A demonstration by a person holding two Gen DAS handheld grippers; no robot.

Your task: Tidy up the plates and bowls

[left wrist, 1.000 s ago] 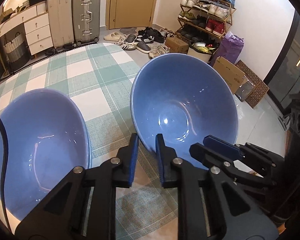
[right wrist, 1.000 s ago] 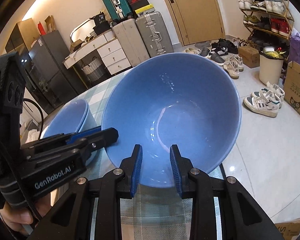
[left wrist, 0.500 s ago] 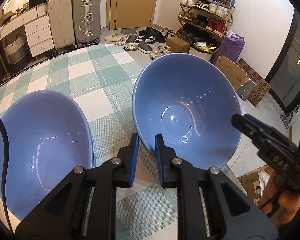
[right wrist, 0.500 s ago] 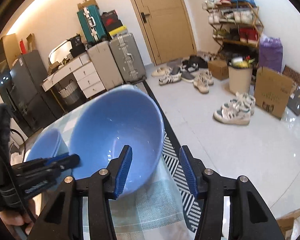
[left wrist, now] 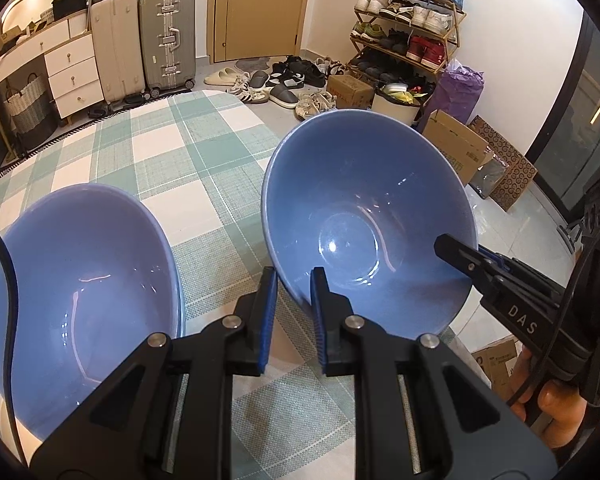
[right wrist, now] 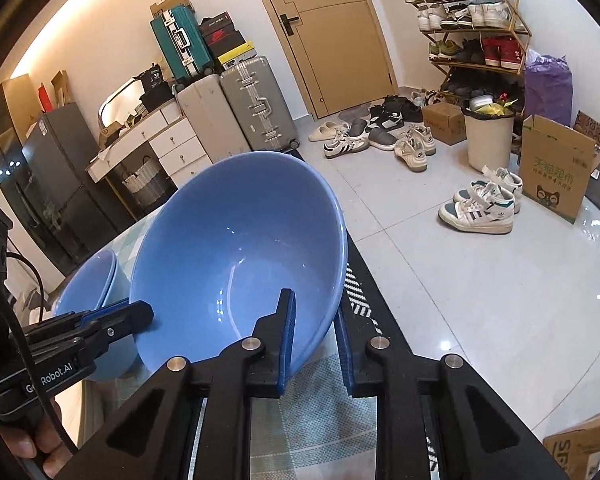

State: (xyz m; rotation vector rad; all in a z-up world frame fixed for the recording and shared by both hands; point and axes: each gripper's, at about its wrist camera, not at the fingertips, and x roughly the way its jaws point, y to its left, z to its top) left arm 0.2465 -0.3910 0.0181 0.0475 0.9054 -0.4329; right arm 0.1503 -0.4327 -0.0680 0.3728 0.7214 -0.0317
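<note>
Blue bowl (left wrist: 364, 216) is gripped at its rim by both grippers, left gripper (left wrist: 294, 280) and right gripper (right wrist: 314, 320); white sneakers (right wrist: 480, 204) are shown only by the right wrist.

The right hand-held gripper (right wrist: 314, 340) has shifted its hold on the tilted blue bowl (right wrist: 240, 256). A second ago its jaws sat at the middle of the bowl's near rim, close beside the left hand-held gripper (left wrist: 292, 312). Half a second ago they stood wide apart and clear of the bowl, off to its right. Now they have just closed again, with the bowl's right-hand near rim between the pads. In the left wrist view the right hand-held gripper has left the spot just beside the left one and reaches the bowl from the right edge, the person's fingers (left wrist: 552, 408) showing beneath it.
</note>
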